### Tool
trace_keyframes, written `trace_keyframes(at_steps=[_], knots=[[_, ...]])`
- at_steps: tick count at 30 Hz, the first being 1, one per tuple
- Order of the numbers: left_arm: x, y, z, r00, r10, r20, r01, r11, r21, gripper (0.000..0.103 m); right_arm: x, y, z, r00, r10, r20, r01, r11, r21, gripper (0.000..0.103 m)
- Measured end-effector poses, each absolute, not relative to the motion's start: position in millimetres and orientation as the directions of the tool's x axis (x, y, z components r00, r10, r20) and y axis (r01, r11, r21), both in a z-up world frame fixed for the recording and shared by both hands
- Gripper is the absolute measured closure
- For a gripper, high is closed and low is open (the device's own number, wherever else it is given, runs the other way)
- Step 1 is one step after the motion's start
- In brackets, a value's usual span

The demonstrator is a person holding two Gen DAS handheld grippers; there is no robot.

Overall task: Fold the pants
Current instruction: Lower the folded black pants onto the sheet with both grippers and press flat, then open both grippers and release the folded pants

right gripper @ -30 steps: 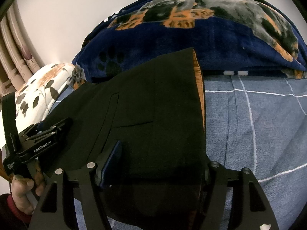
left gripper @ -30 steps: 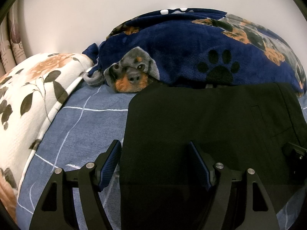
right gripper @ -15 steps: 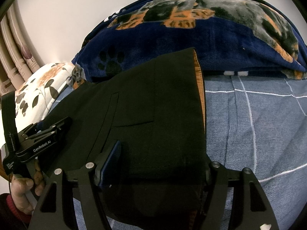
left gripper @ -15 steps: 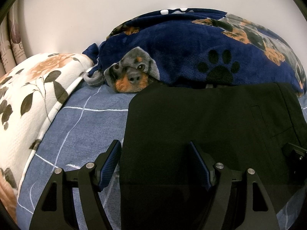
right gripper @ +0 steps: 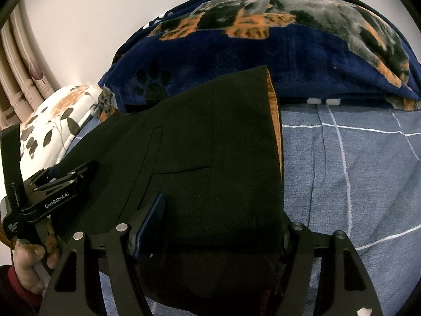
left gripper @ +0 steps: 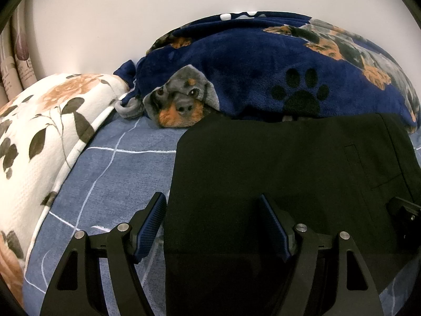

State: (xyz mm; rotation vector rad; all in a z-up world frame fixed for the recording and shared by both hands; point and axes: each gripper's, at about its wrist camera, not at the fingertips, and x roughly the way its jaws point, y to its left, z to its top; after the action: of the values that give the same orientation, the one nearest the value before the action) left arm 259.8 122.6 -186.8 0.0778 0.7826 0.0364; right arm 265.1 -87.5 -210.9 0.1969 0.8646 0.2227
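The black pants [left gripper: 276,173] lie folded into a flat, smooth-woven rectangle on the bed [left gripper: 110,179], whose blue sheet has a denim-like grain crossed by thin white lines. A welt pocket slit shows on the upper layer, and along the right edge an orange-brown lining [right gripper: 275,121] peeks out. The far edge of the pants touches a plush navy blanket [left gripper: 263,73] printed with dogs and paw marks, heaped against the pale wall. A white pillow [left gripper: 42,137] with a waffle texture and peach flowers lies at the left.

The left gripper [left gripper: 213,226] has its fingers spread wide, holding nothing; the left finger [left gripper: 151,226], with a ribbed blue pad, sits over the sheet just beside the pants' edge, the other over the cloth. The right gripper [right gripper: 218,226] is likewise wide open with the pants between its fingers, gripping nothing.
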Motion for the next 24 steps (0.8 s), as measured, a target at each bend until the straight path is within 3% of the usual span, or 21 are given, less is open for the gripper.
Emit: trace_keyframes(at_steps=[7, 13, 16, 18, 24], knots=[[260, 121, -187, 0.709, 0.062, -0.703, -0.004, 0.996, 0.084, 0.029, 262, -95, -212, 0.628, 0.264, -0.732, -0.115, 0.962, 0.248, 0.033], [260, 129, -182, 0.724, 0.067, -0.686, -0.012, 0.996, 0.085, 0.019, 260, -98, -209, 0.618, 0.262, -0.741, -0.129, 0.964, 0.233, 0.018], [252, 134, -175, 0.746, 0.116, -0.655, -0.038, 0.991, 0.132, 0.016, 253, -111, -201, 0.617, 0.212, -0.758, -0.091, 0.976, 0.199, 0.016], [244, 135, -169, 0.751, 0.148, -0.643, -0.049, 0.984, 0.170, 0.008, 240, -117, -185, 0.658, 0.188, -0.729, -0.063, 0.979, 0.195, 0.016], [204, 125, -132, 0.798, 0.143, -0.586, -0.016, 0.976, 0.216, 0.000, 182, -131, -140, 0.730, 0.210, -0.651, -0.094, 0.974, 0.208, 0.014]])
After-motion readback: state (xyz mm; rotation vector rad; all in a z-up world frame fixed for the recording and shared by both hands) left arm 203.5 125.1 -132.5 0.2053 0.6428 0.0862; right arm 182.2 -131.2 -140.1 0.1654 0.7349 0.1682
